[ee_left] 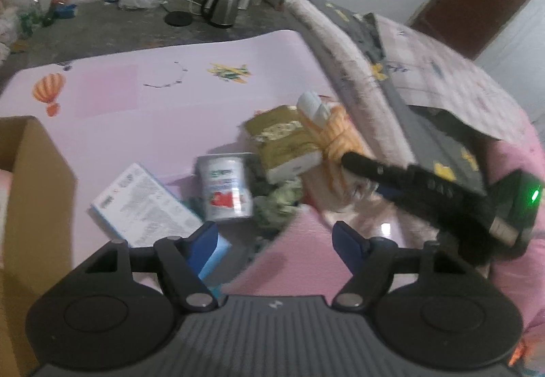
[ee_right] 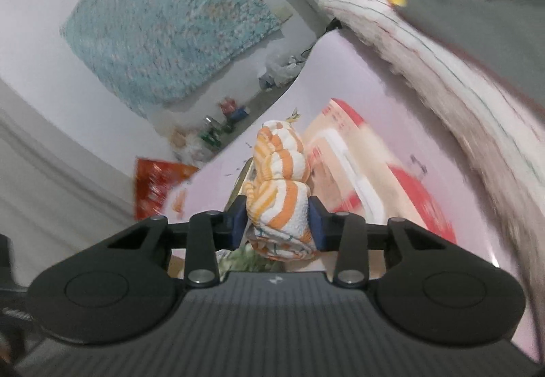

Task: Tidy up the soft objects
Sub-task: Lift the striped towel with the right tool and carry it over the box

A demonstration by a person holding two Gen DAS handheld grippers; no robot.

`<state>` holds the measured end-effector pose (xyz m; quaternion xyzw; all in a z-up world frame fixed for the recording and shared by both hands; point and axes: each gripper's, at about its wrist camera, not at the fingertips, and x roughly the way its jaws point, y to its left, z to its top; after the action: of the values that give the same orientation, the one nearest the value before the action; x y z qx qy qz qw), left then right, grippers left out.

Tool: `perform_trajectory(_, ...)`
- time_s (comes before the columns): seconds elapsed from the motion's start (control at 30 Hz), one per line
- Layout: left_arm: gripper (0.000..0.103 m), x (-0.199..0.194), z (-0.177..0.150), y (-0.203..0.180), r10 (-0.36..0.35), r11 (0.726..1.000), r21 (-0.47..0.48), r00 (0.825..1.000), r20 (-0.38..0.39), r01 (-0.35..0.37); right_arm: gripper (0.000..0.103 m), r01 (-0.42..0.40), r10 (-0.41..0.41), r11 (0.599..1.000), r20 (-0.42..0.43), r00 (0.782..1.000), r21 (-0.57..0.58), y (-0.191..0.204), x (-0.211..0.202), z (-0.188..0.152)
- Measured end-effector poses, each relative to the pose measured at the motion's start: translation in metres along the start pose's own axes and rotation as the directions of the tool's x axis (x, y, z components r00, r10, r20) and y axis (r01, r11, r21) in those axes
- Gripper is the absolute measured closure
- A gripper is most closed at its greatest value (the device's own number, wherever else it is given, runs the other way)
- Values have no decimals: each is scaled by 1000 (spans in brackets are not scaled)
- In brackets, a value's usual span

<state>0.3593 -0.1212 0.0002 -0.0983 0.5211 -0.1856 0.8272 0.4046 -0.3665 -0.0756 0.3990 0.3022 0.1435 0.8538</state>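
My right gripper (ee_right: pixel 276 218) is shut on an orange-and-white striped cloth (ee_right: pixel 281 179) and holds it above the pink mat (ee_right: pixel 368 87). In the left wrist view the same gripper (ee_left: pixel 354 160) reaches in from the right, the striped cloth (ee_left: pixel 335 135) bunched at its tip. My left gripper (ee_left: pixel 276 240) is open and empty, hovering above a green patterned cloth (ee_left: pixel 277 201) on the mat (ee_left: pixel 136 125). A pink soft item (ee_left: pixel 293 254) lies under its right finger.
A cardboard box (ee_left: pixel 30 179) stands at the left. A tin can (ee_left: pixel 226 188), a white-blue carton (ee_left: pixel 143 205) and a gold tissue pack (ee_left: pixel 286 142) lie on the mat. A red-and-cream package (ee_right: pixel 374 172) lies under the right gripper. Folded blankets (ee_left: pixel 425 94) sit right. A kettle (ee_left: pixel 221 7) stands behind.
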Motion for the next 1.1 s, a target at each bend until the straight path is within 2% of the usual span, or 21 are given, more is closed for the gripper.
perform_trajectory(0.13, 27, 1, -6, -14, -70, 997, 11, 997, -28, 71, 67, -116, 112, 986, 46, 993, 121, -20, -35, -24)
perform_trajectory(0.27, 29, -6, -18, -33, -152, 988, 22, 988, -37, 153, 67, -198, 189, 975, 88, 978, 103, -13, -72, -51)
perform_trajectory(0.4, 38, -28, -34, -43, -209, 978, 4, 978, 13, 209, 67, -248, 238, 965, 105, 965, 89, 1, -106, -77)
perform_trajectory(0.7, 38, -97, -76, -43, -294, 956, 21, 953, 74, 293, 67, -373, 363, 923, 110, 925, 98, 45, -153, -127)
perform_trajectory(0.9, 39, -141, -100, -22, -287, 957, 5, 946, 152, 289, 67, -437, 436, 898, 31, 899, 53, 94, -158, -166)
perform_trajectory(0.97, 48, -156, -108, -10, -272, 961, 0, 945, 179, 277, 67, -443, 443, 896, 2, 897, 26, 113, -157, -179)
perform_trajectory(1.03, 62, -170, -116, 5, -247, 967, -11, 947, 207, 255, 67, -453, 453, 892, -27, 891, 13, 130, -156, -188)
perform_trajectory(1.1, 66, -183, -120, 20, -229, 970, -31, 947, 227, 242, 67, -464, 464, 886, -61, 884, 7, 147, -152, -196)
